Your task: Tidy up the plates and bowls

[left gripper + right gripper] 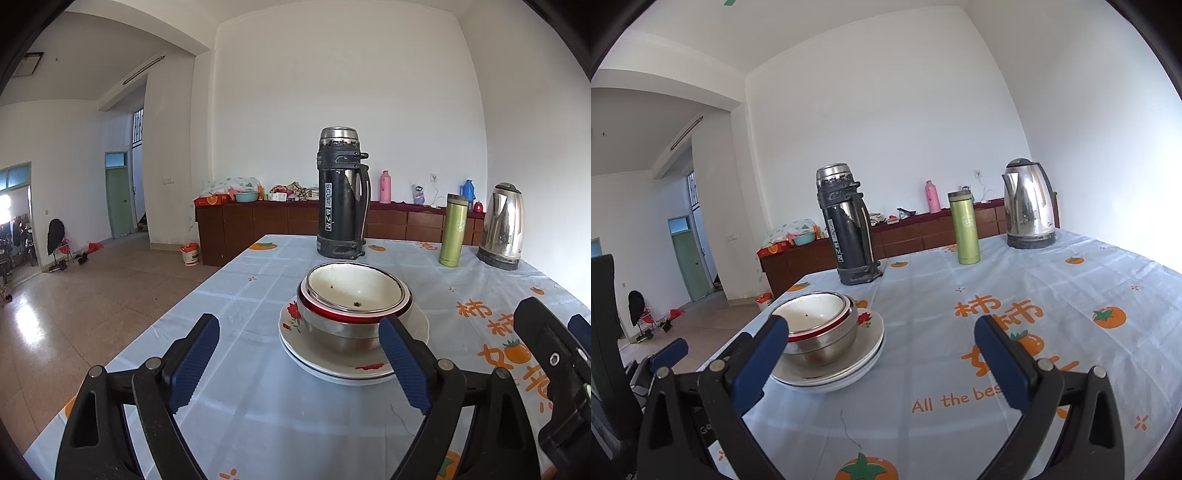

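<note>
On the near-left part of the table [1015,280], everything's already in one pile: a white bowl [351,286] nested in a red-rimmed one, that sits in a steel bowl [332,332], and the lot rests on a couple of flower-print plates [354,365]. Both grippers hang just short of the stack with nothing in them. The left gripper [299,363] has its fingers spread wide, and the right gripper [879,358] is just as wide, with the pile off to its left.

So what can go wrong from here? My guess is the stack itself. Round steel bowl on a shallow plate looks slidey, so a bump from a pad on the way in could skate the whole top half sideways. The left gripper's right pad [402,365] looks very close to the plate rim already. Grab only the top bowl and the nested ones may lift with it, then drop. Also the tall black thermos [341,192] stands right behind the pile, so pushing forward too far might knock it. The green bottle [964,229] and kettle [1028,205] are well apart, no worry there.
</note>
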`<move>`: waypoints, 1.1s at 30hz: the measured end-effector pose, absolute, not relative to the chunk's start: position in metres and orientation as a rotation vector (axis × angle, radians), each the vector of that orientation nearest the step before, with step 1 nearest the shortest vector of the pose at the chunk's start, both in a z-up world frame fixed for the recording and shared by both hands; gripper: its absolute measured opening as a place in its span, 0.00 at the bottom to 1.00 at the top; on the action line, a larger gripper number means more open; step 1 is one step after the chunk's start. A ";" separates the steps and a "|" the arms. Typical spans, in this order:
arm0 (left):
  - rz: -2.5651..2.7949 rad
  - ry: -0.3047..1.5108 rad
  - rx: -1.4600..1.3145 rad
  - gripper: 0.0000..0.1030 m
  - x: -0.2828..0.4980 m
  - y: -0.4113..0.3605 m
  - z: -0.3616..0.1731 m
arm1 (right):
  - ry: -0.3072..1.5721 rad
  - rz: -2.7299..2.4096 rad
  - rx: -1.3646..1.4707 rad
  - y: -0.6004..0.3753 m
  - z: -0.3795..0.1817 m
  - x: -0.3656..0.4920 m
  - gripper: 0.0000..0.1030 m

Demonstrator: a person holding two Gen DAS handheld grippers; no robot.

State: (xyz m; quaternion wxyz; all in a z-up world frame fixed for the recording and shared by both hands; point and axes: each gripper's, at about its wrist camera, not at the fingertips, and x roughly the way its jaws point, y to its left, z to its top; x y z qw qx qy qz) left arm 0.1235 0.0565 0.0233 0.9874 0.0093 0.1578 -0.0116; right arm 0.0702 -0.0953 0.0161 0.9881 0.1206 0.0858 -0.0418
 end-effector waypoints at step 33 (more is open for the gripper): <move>-0.021 0.312 0.015 0.88 0.122 0.058 0.025 | 0.159 -0.088 0.244 -0.098 0.018 0.068 1.00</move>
